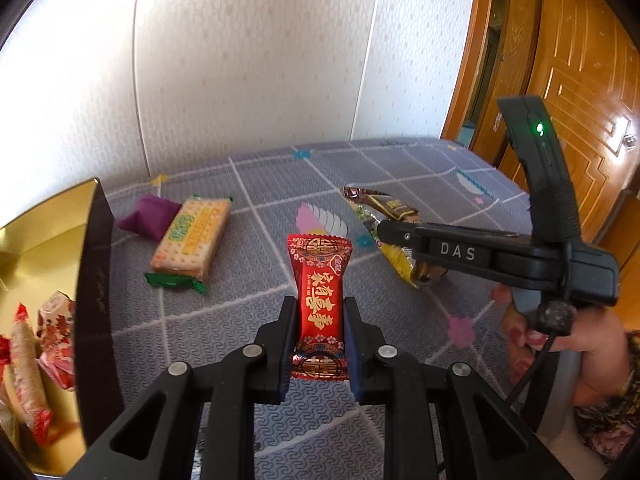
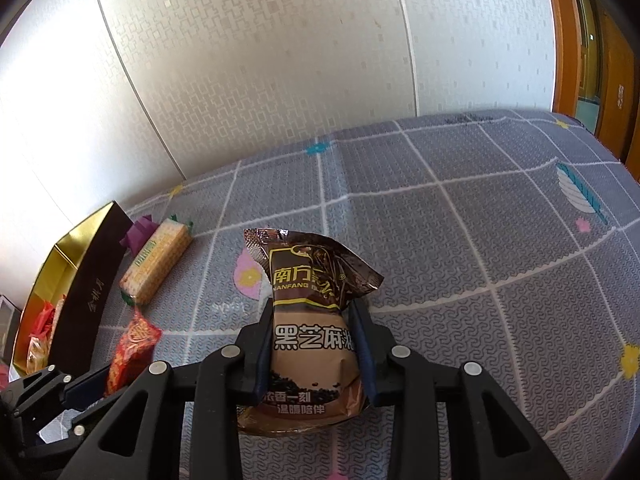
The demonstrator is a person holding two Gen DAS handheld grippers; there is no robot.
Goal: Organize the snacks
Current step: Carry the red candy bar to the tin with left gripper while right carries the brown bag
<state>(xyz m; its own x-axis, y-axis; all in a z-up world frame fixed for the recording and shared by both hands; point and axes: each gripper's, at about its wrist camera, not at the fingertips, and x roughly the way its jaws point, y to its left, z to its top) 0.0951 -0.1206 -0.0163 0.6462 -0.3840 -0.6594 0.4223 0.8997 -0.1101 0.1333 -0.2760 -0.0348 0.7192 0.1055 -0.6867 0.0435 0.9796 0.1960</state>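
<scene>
My left gripper is shut on a red candy packet with gold characters, held above the grey patterned cloth. My right gripper is shut on a brown black-sesame sachet, also held above the cloth. In the left wrist view the right gripper reaches in from the right with that sachet. The red packet also shows in the right wrist view at lower left. A gold-lined box with several wrapped snacks stands at the left.
A cracker pack with green ends and a purple packet lie on the cloth beside the box. The box shows at far left in the right wrist view. A papered wall is behind; a wooden door at right.
</scene>
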